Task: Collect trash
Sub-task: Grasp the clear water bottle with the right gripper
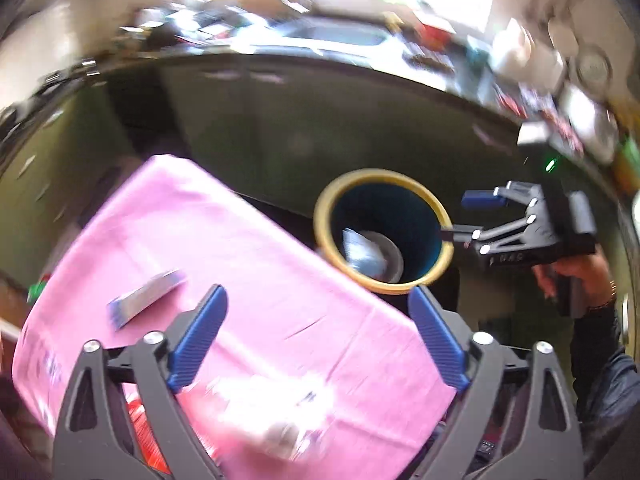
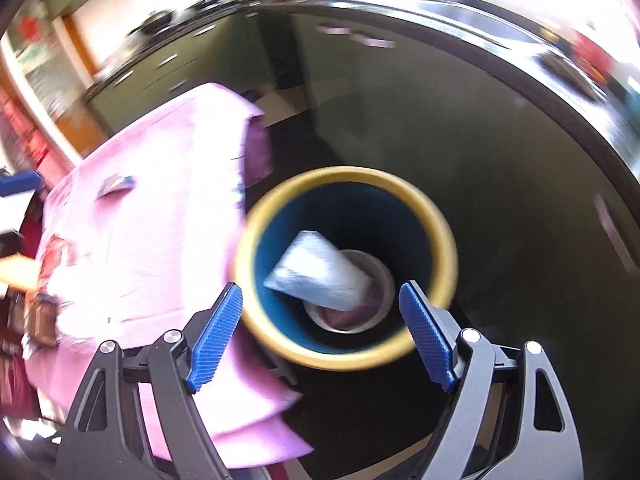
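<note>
A round bin with a yellow rim (image 1: 384, 174) and a blue inside stands on the dark floor beside a table draped in pink cloth (image 1: 200, 220). A pale silvery packet (image 1: 362, 252) lies in the bin. My left gripper (image 1: 318, 320) is open over the cloth's edge with nothing between its fingers. A bluish-silver wrapper (image 1: 144, 300) lies on the cloth to its left, and a blurred white crumpled thing (image 1: 276, 412) lies below the fingers. My right gripper (image 2: 322, 308) is open and empty above the bin's rim (image 2: 344, 174), over the packet (image 2: 320, 276). In the left wrist view the right gripper (image 1: 460, 216) hangs at the rim's right side.
Dark green cabinets (image 1: 320, 120) run behind the bin under a cluttered counter with a sink (image 1: 332, 36). A person's hand (image 1: 576, 276) in a dark sleeve holds the right gripper. The pink cloth (image 2: 160, 220) carries the wrapper (image 2: 116, 186). Red items (image 1: 144, 420) show under the cloth.
</note>
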`<state>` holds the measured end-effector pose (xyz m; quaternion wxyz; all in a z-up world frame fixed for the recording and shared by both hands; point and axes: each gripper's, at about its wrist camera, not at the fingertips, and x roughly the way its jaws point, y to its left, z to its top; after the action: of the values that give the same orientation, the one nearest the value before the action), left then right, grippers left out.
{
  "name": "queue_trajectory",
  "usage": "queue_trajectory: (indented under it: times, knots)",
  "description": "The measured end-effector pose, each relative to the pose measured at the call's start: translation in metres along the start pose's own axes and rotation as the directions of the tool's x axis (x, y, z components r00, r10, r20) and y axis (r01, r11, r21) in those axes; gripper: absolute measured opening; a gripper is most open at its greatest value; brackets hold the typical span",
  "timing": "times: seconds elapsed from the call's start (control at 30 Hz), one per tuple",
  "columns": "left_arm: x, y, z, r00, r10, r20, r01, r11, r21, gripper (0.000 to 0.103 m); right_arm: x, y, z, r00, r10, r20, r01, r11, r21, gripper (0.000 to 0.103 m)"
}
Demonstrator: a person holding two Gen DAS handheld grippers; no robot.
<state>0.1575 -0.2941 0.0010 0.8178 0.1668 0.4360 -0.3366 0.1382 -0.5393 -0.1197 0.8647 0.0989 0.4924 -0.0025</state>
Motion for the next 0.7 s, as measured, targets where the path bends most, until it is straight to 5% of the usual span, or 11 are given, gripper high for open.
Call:
queue_trajectory:
  times: [0.17,0.33,0.47,0.7]
  knots:
    - [-0.075,0.050,-0.060,0.987,0.134,0.094,-0.120,0.983,-0.138,0.094,0.006,0.076,0.023,0.982,0.166,-0.091,-0.177,0.976,-0.130,0.083]
    - [-0.111,0.085,-0.118,0.974,0.195,0.113,-0.159,0.950,-0.268,0.095,0.018,0.173,0.034,0.927,0.253,-0.276,-0.325,0.910,-0.259,0.085]
    - [-0.126,0.106,-0.159,0.976,0.196,0.099,-0.153,0.930,-0.333,0.095,0.040,0.241,0.025,0.884,0.202,-0.421,-0.358,0.872,-0.334,0.087]
    - [-0.138,0.122,-0.205,0.974,0.194,0.115,-0.134,0.908,-0.397,0.095,0.087,0.300,0.012,0.851,0.043,-0.523,-0.300,0.858,-0.418,0.087]
